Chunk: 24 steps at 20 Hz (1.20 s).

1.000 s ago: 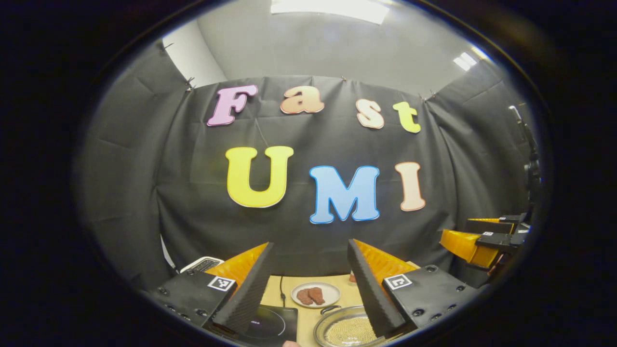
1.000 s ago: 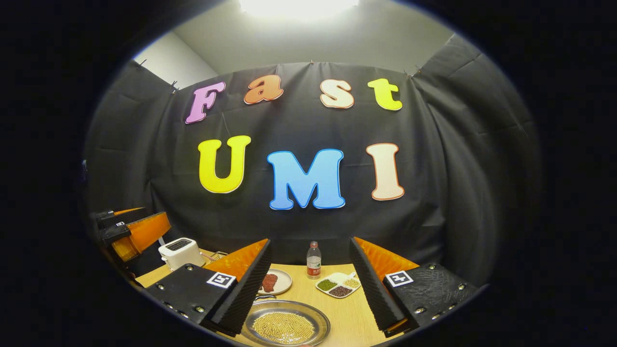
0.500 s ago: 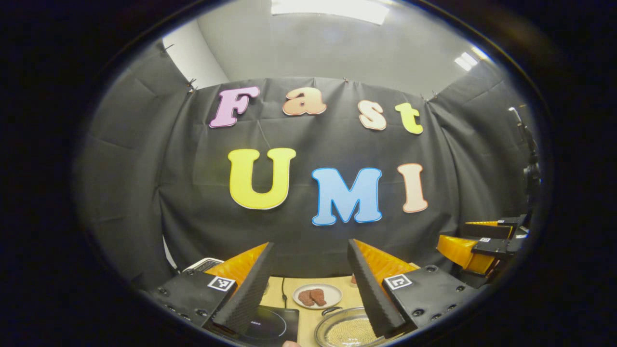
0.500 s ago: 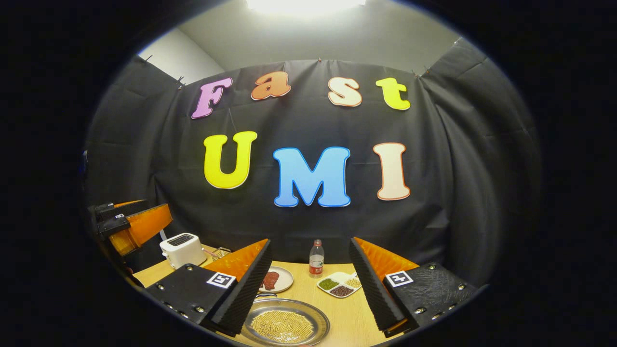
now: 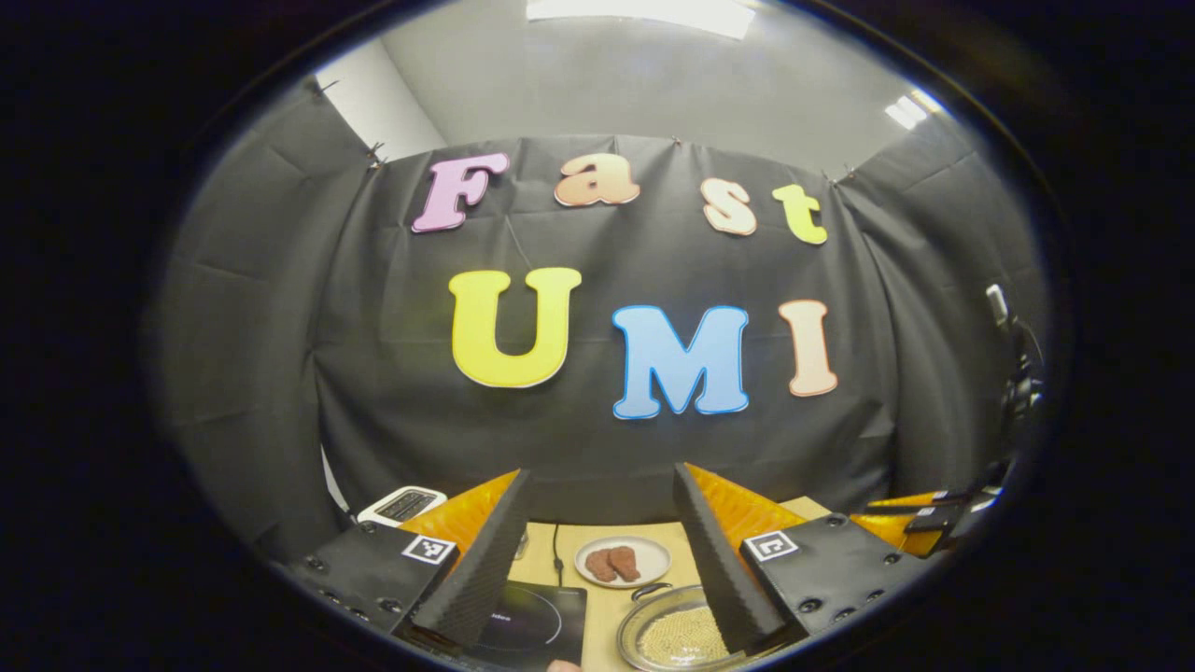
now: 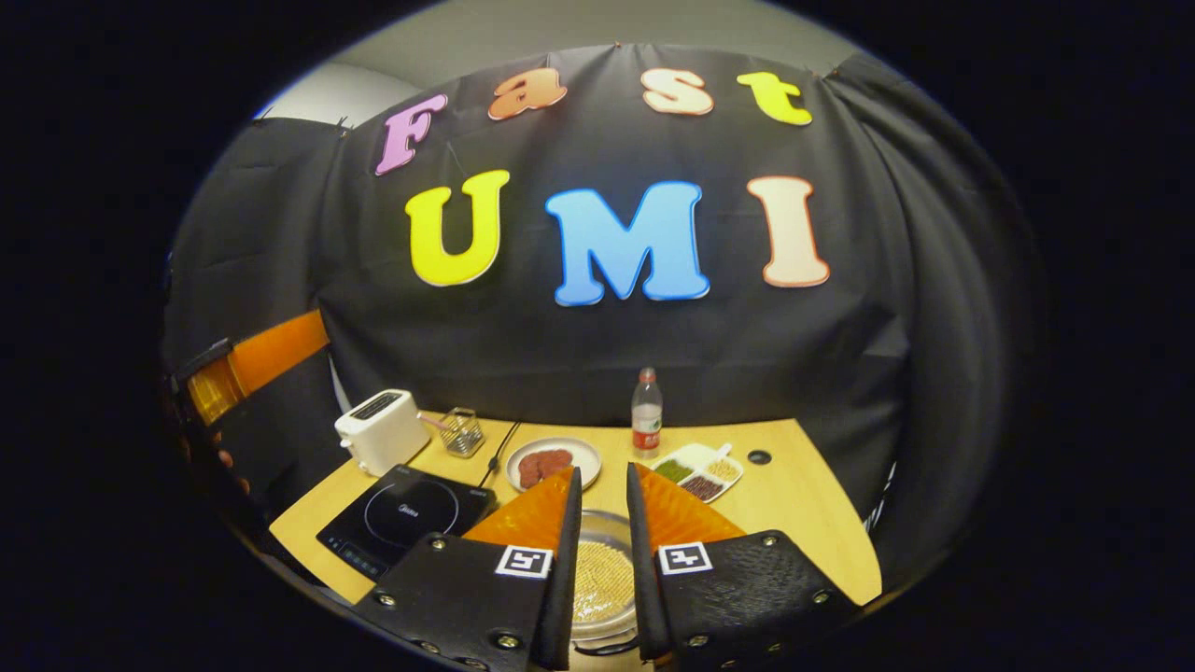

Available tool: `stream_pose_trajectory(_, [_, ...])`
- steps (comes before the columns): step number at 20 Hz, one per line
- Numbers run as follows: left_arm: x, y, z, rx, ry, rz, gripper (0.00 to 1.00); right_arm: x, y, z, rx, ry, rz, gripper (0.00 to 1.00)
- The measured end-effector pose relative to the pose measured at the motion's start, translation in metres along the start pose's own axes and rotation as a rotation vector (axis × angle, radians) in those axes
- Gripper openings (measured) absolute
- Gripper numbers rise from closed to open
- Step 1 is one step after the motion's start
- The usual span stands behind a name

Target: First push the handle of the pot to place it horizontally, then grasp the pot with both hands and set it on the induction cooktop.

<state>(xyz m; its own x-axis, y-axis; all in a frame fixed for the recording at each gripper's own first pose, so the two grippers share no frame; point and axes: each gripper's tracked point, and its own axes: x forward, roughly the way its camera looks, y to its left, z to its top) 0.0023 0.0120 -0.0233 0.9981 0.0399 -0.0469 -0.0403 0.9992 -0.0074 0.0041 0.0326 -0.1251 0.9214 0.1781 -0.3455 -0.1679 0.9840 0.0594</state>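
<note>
Inspected left to right across the counter (image 6: 803,485).

Toaster (image 6: 378,431) stands at the far left corner, clear of the work. Just in front of it lies the induction cooktop (image 6: 406,515), flat and bare, with a wire basket (image 6: 461,431) behind it.

Next to the right, the pot (image 6: 602,579) sits on the counter near the front edge, to the right of the cooktop and apart from it. It is shallow, metal and filled with small pale grains. In the left gripper view the same pot (image 5: 674,637) shows one loop handle (image 5: 649,592) on its far rim, pointing toward a plate of meat (image 5: 622,561).

Right gripper (image 6: 602,523): fingers drawn close together with only a narrow gap, pinching nothing. The pot lies directly ahead of and below them, seen through the gap. This gripper is judged the nearer to the pot.

Left gripper (image 5: 602,551): fingers spread wide, empty, held high; the cooktop lies under its left finger, the pot under its right.

Judgement: the handle push is the step in hand and falls to the right gripper; the handle's present angle cannot be told in the right gripper view.

A bottle (image 6: 646,422) and a divided dish (image 6: 698,471) stand farther right, at the back.
</note>
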Motion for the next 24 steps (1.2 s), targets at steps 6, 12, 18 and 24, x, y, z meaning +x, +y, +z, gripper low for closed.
stream_pose_trajectory(6, [0.001,0.008,-0.017,-0.011,0.037,0.024,0.96,0.005,0.007,-0.074,0.068,0.277,0.074,0.01])
stream_pose_trajectory(12, [-0.003,0.018,-0.028,-0.006,0.063,0.053,0.96,-0.002,0.032,-0.157,0.061,0.562,0.198,0.01])
stream_pose_trajectory(18, [-0.01,0.029,-0.04,0.003,0.098,0.08,0.96,-0.011,0.041,-0.213,0.013,0.755,0.25,0.01])
stream_pose_trajectory(24, [-0.024,0.04,-0.042,0.004,0.11,0.122,0.96,-0.02,0.042,-0.255,-0.001,0.893,0.258,0.01])
